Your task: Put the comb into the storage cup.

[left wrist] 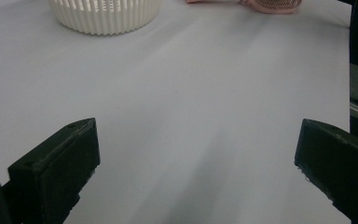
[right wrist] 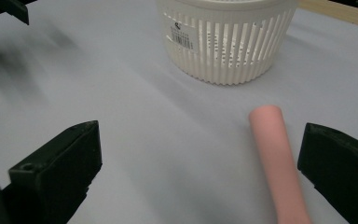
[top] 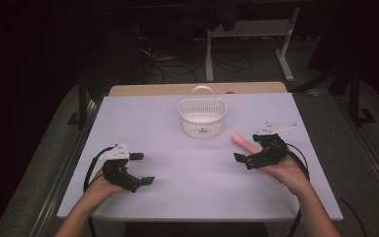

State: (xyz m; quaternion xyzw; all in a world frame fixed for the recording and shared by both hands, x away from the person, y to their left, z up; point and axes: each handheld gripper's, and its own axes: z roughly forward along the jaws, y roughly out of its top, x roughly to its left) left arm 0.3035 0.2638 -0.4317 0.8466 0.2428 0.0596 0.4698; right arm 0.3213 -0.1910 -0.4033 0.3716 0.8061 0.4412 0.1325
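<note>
High view. Item: white table (top: 187, 173), rectangular. Item: white slatted plastic basket (top: 202, 118) with hoop handle, stood upright toward the far middle of the table, nothing visible inside; placed within reach of both hands, likely as the receptacle. Item: pink foam cylinder (top: 243, 143), lay flat on the table just right of the basket and apart from it, its near end hidden behind the right hand-held gripper (top: 249, 148). That gripper, held in the person's right hand, had its jaws spread and angled toward the cylinder, judged to be lining up for a pick. Item: left hand-held gripper (top: 142, 169), held in the left hand at the near left of the table, jaws spread, nothing between them, well apart from basket and cylinder; judged idle, kept out of the working hand's way.

Left gripper view. Both black jaws stood wide apart over bare table. The basket's lower wall (left wrist: 105, 16) sat at the top; a strip of the pink cylinder (left wrist: 214, 1) lay at the top edge.

Right gripper view. Jaws spread wide. The pink cylinder (right wrist: 277, 158) lay lengthwise between them, just inside the right-hand jaw, not yet pinched; whether that jaw touched it could not be told. The basket (right wrist: 226, 39), bearing a barcode label, stood beyond.
</note>
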